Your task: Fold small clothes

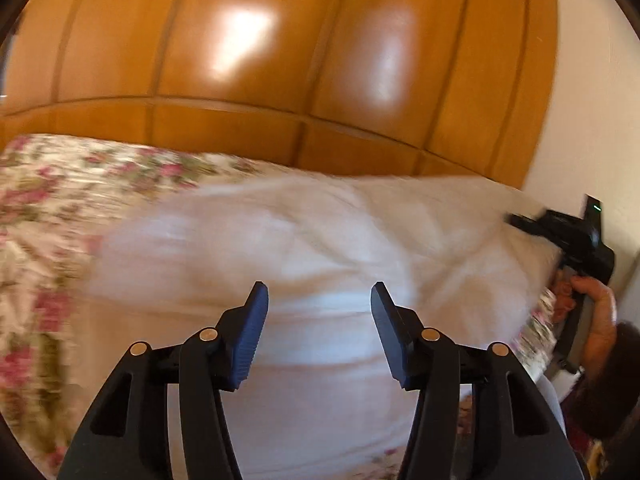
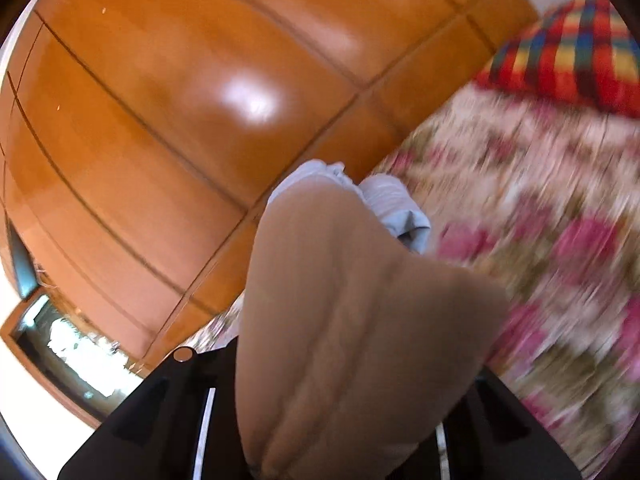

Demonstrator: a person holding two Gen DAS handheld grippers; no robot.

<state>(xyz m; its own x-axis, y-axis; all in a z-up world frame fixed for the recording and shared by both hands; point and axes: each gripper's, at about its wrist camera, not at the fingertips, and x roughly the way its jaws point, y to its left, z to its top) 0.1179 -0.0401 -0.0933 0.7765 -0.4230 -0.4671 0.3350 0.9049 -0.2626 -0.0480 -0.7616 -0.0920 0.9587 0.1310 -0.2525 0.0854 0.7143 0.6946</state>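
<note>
My left claw [image 1: 319, 300] is spread apart, nothing in it, white garment [image 1: 280, 240] lying on the floral bedspread [image 1: 44, 200] just ahead. Right claw [image 2: 360, 240] is clamped on that cloth, which drapes over its fingers.
</note>
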